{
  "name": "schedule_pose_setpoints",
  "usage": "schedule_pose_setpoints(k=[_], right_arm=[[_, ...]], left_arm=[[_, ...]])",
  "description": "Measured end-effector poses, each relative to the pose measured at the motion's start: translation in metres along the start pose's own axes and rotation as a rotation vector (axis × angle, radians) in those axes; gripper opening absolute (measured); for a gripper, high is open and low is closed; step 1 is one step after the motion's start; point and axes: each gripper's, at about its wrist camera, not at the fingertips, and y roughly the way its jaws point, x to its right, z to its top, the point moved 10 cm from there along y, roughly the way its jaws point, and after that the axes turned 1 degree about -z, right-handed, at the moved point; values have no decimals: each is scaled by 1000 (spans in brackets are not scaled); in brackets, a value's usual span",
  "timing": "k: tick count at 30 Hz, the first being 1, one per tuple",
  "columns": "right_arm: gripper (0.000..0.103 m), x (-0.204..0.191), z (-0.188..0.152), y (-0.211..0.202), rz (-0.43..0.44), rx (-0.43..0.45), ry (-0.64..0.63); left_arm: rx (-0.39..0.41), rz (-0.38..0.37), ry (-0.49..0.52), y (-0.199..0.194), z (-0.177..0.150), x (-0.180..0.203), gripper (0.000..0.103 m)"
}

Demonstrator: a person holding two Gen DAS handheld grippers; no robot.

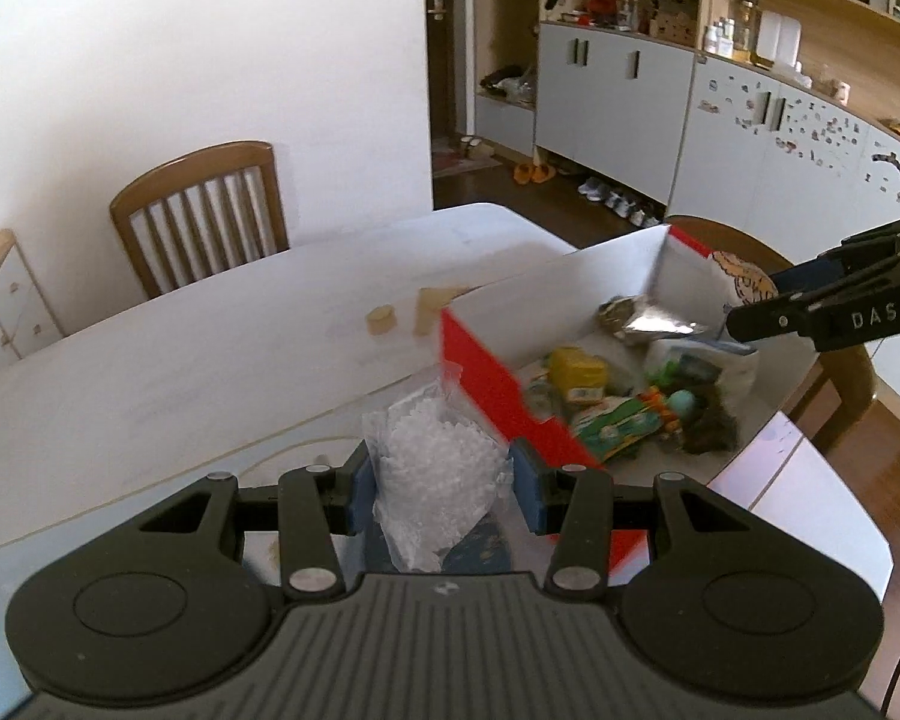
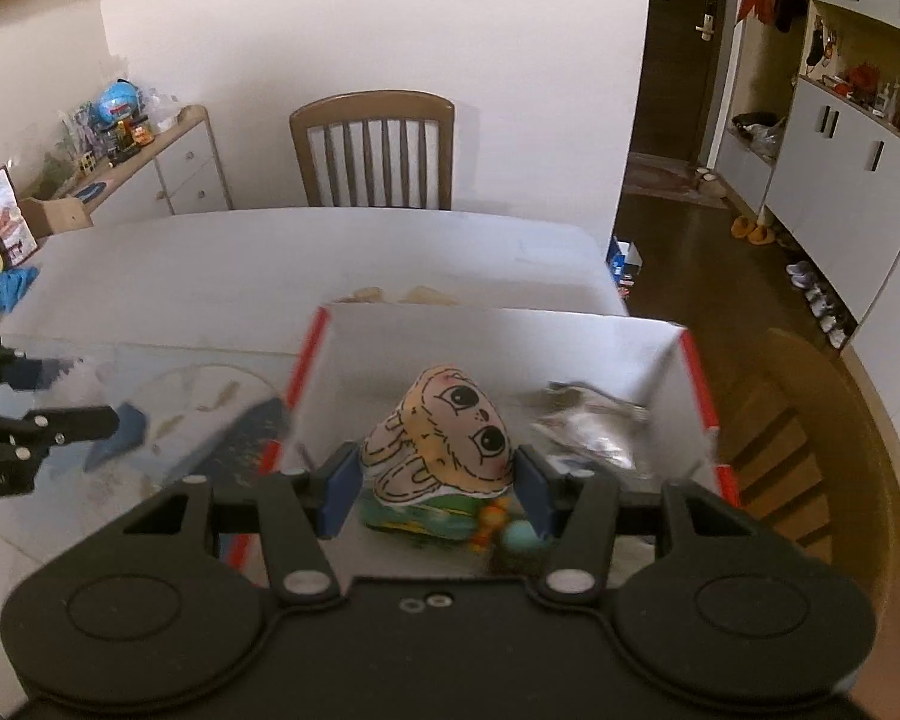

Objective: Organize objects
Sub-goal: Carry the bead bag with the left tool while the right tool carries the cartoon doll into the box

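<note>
- The white table (image 1: 180,324) fills the middle of both views, and a wooden chair (image 2: 373,147) stands behind its far edge against the wall.
- A red box with white inner walls (image 1: 546,294) stands open on the table. Several packets lie on its floor, among them a silver foil packet (image 1: 648,315) in the far corner and a yellow packet (image 1: 576,375) near the left wall.
- The right gripper (image 2: 437,480) is clamped on a soft pouch with a cartoon face (image 2: 450,438) and holds it above the inside of the box.
- The left gripper (image 1: 441,495) is clamped on a clear bag of white granules (image 1: 432,462). It holds the bag above the table, just outside the red left wall of the box.
</note>
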Motion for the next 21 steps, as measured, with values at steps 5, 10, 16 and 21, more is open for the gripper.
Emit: schedule_pose_setpoints(k=[5, 10, 16, 21], right_arm=[[54, 27, -9, -2, -3, -10, -18], [54, 47, -16, 0, -4, -17, -42], [54, 61, -18, 4, 4, -22, -76], [54, 64, -23, 13, 12, -41, -98]], left_arm=[[-10, -10, 13, 15, 15, 30, 46], [-12, -18, 48, 29, 28, 58, 46], [-31, -22, 69, 50, 38, 79, 46], [-56, -20, 45, 73, 45, 83, 46]])
